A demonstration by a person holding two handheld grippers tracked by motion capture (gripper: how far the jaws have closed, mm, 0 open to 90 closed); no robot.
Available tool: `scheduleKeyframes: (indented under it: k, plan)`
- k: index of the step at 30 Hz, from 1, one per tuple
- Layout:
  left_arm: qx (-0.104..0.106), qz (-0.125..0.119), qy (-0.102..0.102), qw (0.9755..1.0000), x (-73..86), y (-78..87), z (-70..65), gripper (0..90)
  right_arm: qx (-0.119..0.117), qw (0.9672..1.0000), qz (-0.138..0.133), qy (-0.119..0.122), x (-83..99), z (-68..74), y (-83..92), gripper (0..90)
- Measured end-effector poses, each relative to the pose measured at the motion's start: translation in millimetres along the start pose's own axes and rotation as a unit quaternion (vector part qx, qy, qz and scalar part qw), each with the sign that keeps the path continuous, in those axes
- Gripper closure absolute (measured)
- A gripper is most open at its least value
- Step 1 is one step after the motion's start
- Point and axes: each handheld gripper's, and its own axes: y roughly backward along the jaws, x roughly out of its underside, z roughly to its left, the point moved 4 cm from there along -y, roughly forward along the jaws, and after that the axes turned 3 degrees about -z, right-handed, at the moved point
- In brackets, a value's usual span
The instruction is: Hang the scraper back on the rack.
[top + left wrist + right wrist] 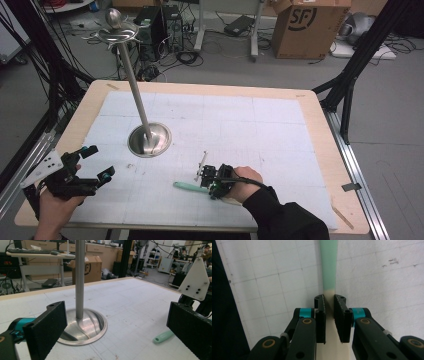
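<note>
A utensil with a mint-green handle (187, 187) and a cream blade end lies flat on the white grid mat near the table's front edge. My right gripper (210, 189) points left along it. In the right gripper view the black jaws (329, 298) are pressed on both sides of the cream part, just behind where the green handle (329, 265) begins. My left gripper (98, 162) rests at the front left corner, open with nothing between its jaws (115, 312). From there the handle's tip (163, 337) shows on the mat to the right.
A steel stand with a round dished base (149, 140) and a tall pole (80, 277) rises from the mat's left half, topped by hooks and a ball (116, 30). A bare wooden rim (325, 150) borders the mat. A cardboard box (310, 27) sits on the floor beyond.
</note>
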Motion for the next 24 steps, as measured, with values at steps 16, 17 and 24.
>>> scheduleKeyframes:
  k: [16, 17, 24]
  plan:
    - [0.005, -0.011, 0.004, 0.9999, -3.1, 1.8, -1.4, 3.5, 0.014, 0.9834, -0.171, -0.06, 24.5, -13.3, 32.4, 80.5]
    - [0.004, -0.01, 0.003, 0.9999, -3.4, 1.8, -1.6, 3.5, 0.015, 0.9811, -0.182, -0.064, 25.0, -14.2, 34.9, 80.5]
    - [0.002, -0.009, 0.001, 1.0, -3.2, 1.6, -2.1, 3.5, 0.025, 0.9417, -0.32, -0.101, 22.5, -24.5, 63.7, 80.4]
